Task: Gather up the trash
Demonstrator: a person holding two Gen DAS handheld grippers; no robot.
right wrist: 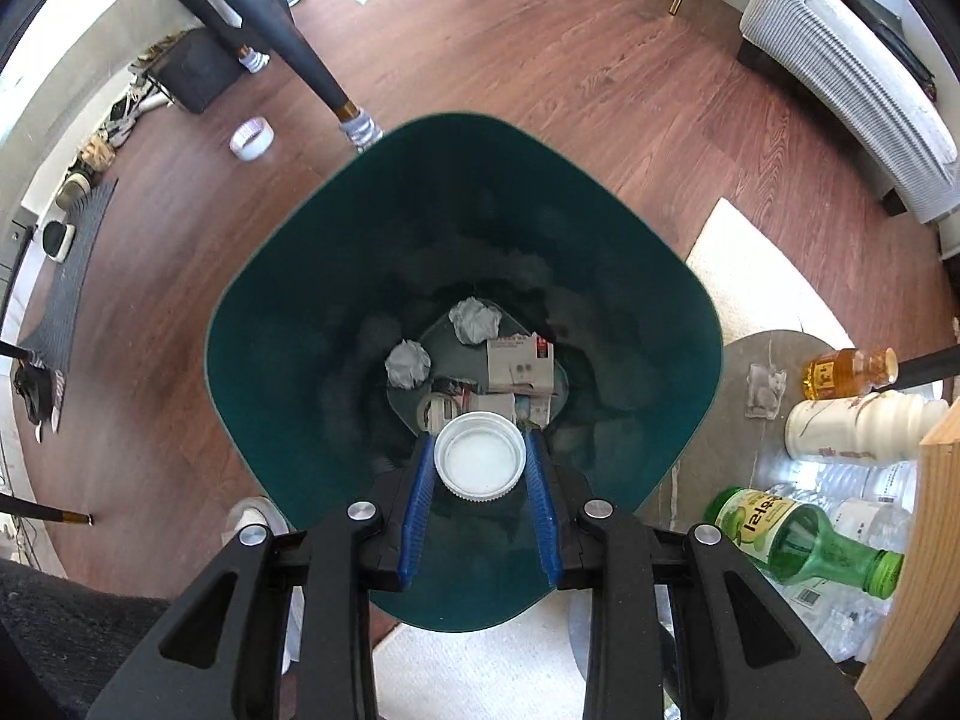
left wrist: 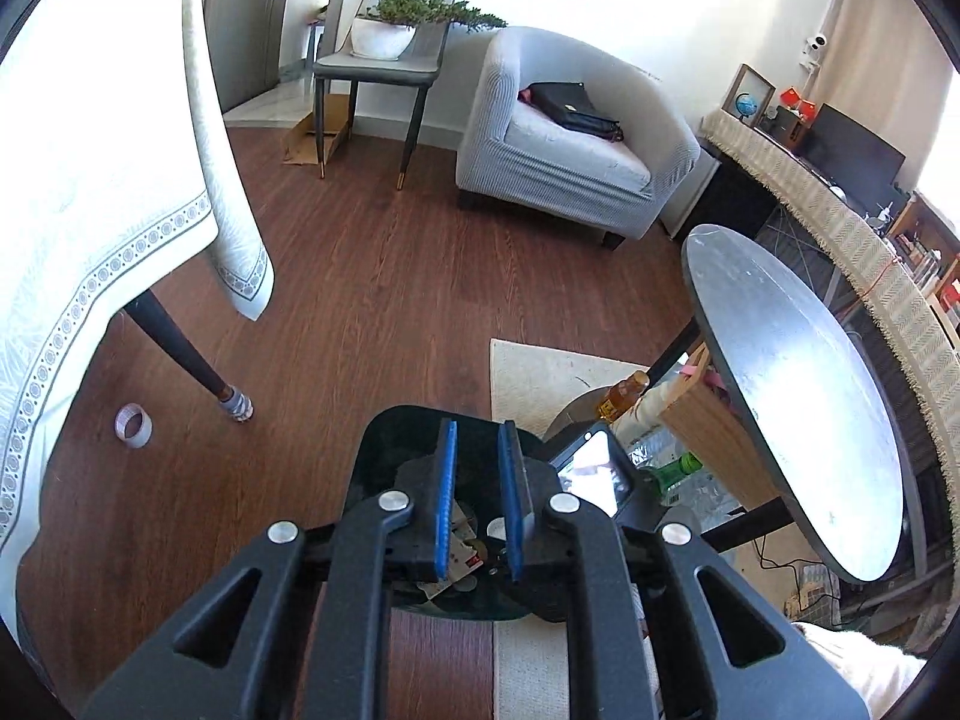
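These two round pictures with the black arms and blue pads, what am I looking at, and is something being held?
Each picture comes from a camera mounted on a hand-held gripper; a person carries one in each hand. The right gripper looks straight down into a dark green trash bin and is shut on a white plastic lid. Crumpled paper and a small carton already lie at the bottom. The left gripper holds nothing; its blue pads stand slightly apart above the same bin. Bottles, including a green bottle, lie beside the bin.

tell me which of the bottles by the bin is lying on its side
The green glass bottle, nearest the bottom of the right wrist view, with its green-capped neck pointing right. The amber bottle and the white bottle beside it stand upright.
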